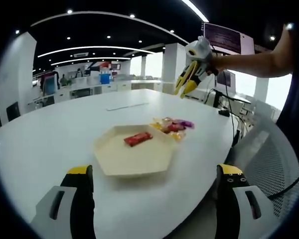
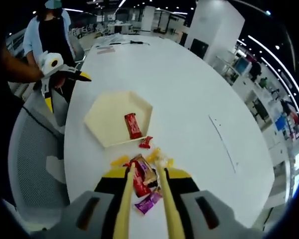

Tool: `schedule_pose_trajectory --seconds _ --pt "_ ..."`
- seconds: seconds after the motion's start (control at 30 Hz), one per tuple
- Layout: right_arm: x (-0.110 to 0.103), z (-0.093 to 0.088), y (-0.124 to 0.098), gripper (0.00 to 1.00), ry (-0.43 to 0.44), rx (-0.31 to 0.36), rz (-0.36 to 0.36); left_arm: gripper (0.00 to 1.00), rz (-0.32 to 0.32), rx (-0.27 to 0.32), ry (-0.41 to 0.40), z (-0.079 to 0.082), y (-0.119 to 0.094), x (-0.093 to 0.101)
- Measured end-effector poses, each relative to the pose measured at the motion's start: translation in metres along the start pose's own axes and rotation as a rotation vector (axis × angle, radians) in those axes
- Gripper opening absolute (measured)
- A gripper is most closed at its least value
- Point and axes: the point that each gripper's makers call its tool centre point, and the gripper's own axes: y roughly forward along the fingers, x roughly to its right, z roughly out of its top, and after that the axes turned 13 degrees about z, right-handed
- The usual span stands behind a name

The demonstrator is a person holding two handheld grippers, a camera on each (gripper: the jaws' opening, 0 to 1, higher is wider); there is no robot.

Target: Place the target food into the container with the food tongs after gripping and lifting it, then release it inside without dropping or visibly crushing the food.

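Observation:
A cream hexagonal tray [image 1: 120, 158] sits on the white table with one red wrapped bar [image 1: 138, 139] inside it. Just past its far right corner lies a pile of wrapped candies [image 1: 172, 125]. My left gripper [image 1: 155, 170] stands wide open and low in front of the tray, holding nothing. My right gripper [image 1: 188, 82] hangs high above the pile, shut on yellow food tongs [image 1: 191, 85]. In the right gripper view the tongs [image 2: 162, 189] reach out over the candies [image 2: 145, 180], their arms slightly apart with nothing between them. A small red candy [image 2: 146, 142] lies beside the tray [image 2: 107, 119].
A grey mesh chair [image 2: 32, 149] stands against the table edge near the tray. A person [image 2: 50, 30] stands behind it. The left gripper [image 2: 60, 82] shows open at the upper left. Papers [image 2: 107, 49] lie at the table's far end. Wide bare tabletop [image 2: 199, 89] stretches beyond the tray.

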Motion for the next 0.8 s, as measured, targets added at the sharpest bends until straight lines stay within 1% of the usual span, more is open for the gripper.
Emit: schedule_pose_trajectory --seconds 0.2,0.43,0.6,0.8 --pt "0.002 -0.026 -0.010 0.27 0.054 0.009 -0.029 1.00 0.003 -0.006 0.003 -0.001 0.000 0.000" --pt "0.003 -0.046 -0.019 0.27 0.086 0.005 -0.057 1.00 -0.005 -0.018 0.013 -0.003 0.000 0.001" --pt "0.002 -0.056 -0.020 0.27 0.108 0.000 -0.063 1.00 -0.007 -0.021 0.016 -0.004 0.001 0.002" --pt "0.005 -0.057 -0.021 0.27 0.110 -0.005 -0.071 1.00 -0.011 -0.024 0.021 -0.004 0.001 0.003"
